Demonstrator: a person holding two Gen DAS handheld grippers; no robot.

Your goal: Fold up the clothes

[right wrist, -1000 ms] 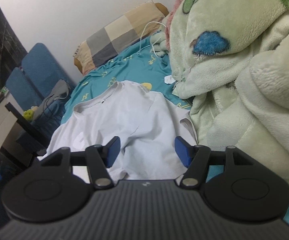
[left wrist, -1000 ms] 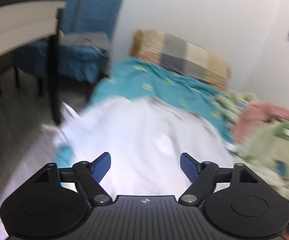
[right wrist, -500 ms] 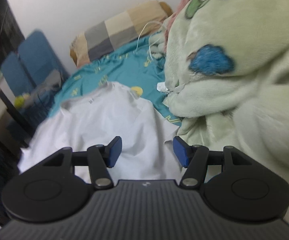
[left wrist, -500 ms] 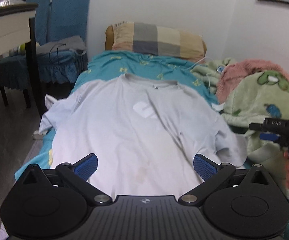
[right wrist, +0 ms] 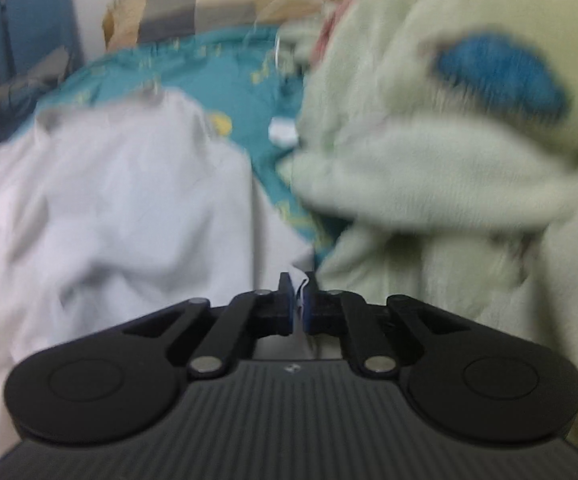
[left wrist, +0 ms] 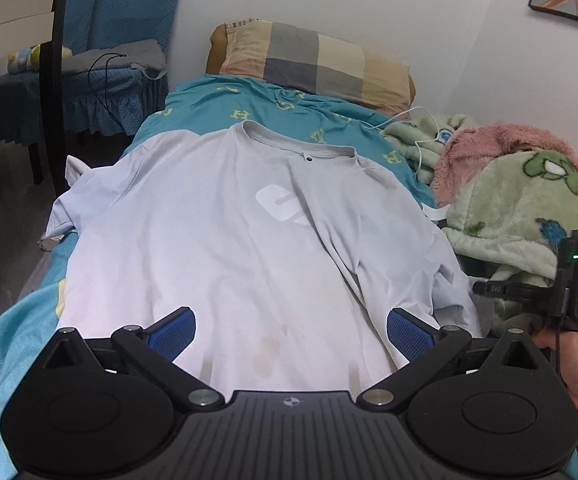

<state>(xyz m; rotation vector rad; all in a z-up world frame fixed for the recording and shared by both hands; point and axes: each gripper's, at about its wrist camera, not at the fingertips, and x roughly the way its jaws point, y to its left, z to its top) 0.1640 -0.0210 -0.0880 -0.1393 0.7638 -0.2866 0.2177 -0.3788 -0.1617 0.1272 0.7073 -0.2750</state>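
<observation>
While the left wrist view is sharp, the right wrist view is smeared by blur, so each is listed apart.

Left wrist view
- T-shirt: a pale grey T-shirt [left wrist: 225, 232] lies face up and spread flat on the teal bedsheet [left wrist: 257, 108], collar toward the checked pillow [left wrist: 313, 64], a white logo on the chest, faint stains near the hem.
- Left gripper: the left gripper [left wrist: 291, 330] hovers over the hem, jaws spread wide, nothing between the blue pads [left wrist: 171, 332].
- Right gripper: the right gripper [left wrist: 489, 289] reaches the shirt's right edge, held by a hand [left wrist: 569, 364].
- Right side of bed: a green fleece blanket [left wrist: 525, 208] with a pink one [left wrist: 485, 148] behind it.
- Left of bed: blue chairs [left wrist: 101, 40].

Right wrist view
- Right gripper: jaws closed tight, a thin fold of the shirt's pale cloth pinched between the pads [right wrist: 287, 300].
- T-shirt: bunched to the left, its edge just beside the green blanket.
</observation>
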